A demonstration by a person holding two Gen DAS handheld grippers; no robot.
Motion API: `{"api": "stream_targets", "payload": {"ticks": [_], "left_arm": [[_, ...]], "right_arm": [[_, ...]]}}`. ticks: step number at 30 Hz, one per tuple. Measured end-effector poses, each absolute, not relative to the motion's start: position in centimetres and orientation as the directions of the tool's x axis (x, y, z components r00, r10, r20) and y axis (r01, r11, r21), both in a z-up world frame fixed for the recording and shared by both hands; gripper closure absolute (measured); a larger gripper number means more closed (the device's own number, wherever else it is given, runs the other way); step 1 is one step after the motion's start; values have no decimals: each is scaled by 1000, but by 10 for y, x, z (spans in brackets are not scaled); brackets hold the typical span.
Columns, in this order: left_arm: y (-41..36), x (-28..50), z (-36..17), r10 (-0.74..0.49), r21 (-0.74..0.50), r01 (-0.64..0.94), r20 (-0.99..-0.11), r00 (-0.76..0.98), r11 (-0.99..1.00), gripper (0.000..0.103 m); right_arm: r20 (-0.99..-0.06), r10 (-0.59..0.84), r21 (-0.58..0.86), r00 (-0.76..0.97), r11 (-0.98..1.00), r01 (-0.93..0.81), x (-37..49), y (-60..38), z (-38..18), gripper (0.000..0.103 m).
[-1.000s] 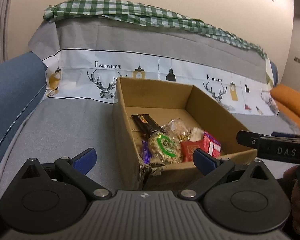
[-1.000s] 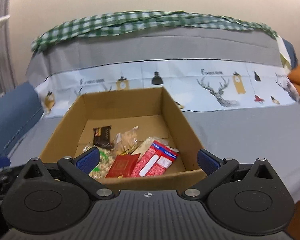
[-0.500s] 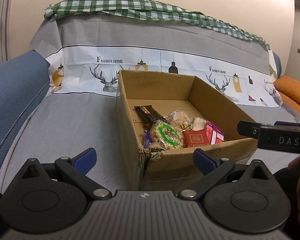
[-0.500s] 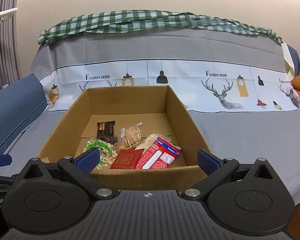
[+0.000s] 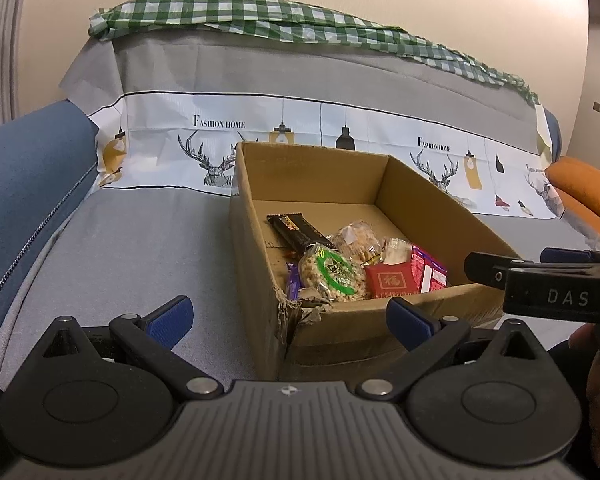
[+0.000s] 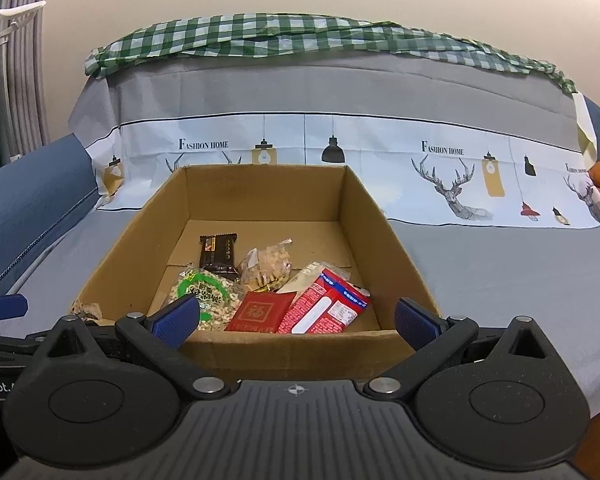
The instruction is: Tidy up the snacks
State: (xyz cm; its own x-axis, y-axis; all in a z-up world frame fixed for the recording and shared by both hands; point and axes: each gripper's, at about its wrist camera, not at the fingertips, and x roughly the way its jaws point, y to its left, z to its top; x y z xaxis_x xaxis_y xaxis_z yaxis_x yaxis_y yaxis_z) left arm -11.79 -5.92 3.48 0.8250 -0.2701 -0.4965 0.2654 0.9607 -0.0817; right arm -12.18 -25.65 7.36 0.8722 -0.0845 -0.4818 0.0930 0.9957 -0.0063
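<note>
While both grippers hang back at the near side of the cardboard box (image 6: 388, 220), all the snacks sit bunched up at the near end of its floor, and the far half of the floor is just bare cardboard. The left gripper (image 5: 290, 316) has its blue-padded fingers (image 5: 172, 314) spread wide with nothing between them, lined up with the box's near left corner, which is torn and ragged. The right gripper (image 6: 296, 316) is spread wide and empty too, hovering just short of the box's near wall, and from the left wrist view you can see its black body (image 5: 540, 284) poking in off the box's near right corner. Inside the box, the dark chocolate bar (image 6: 218, 252) lies furthest back of the lot, flat on the floor. Right in front of it, toward the left wall, is the round puffed-grain pack with the green label (image 6: 204, 294), and a purple wrapper (image 5: 293, 284) peeks out between that pack and the left wall in the left wrist view. Beside the chocolate bar, toward the middle of the box, there's a clear bag of small biscuits (image 6: 266, 266). Up against the near wall sit a flat red packet with gold lettering (image 6: 260, 312) and, just beside it toward the right wall, a red and white carton (image 6: 324, 304) lying tilted, with a pale wrapper (image 6: 306, 276) tucked behind it. The box itself sits on the grey sofa cover (image 6: 500, 264), with the deer-print band (image 6: 452, 192) behind it and a green checked cloth (image 6: 284, 34) draped over the top of the backrest.
</note>
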Motion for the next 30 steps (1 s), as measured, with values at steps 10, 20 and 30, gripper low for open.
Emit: {"api": "stream_targets", "payload": {"ticks": [10, 20, 30], "left_arm": [[-62, -119, 35, -274, -76, 273, -493, 826, 959, 0], [-61, -122, 38, -281, -74, 281, -476, 833, 957, 0], [-63, -124, 39, -289, -69, 292, -463, 838, 954, 0]], "right_arm": [[-480, -87, -6, 873, 995, 96, -123, -258, 74, 1], [-480, -88, -27, 873, 996, 86, -123, -255, 74, 1], [-479, -88, -33, 873, 996, 82, -123, -254, 75, 1]]}}
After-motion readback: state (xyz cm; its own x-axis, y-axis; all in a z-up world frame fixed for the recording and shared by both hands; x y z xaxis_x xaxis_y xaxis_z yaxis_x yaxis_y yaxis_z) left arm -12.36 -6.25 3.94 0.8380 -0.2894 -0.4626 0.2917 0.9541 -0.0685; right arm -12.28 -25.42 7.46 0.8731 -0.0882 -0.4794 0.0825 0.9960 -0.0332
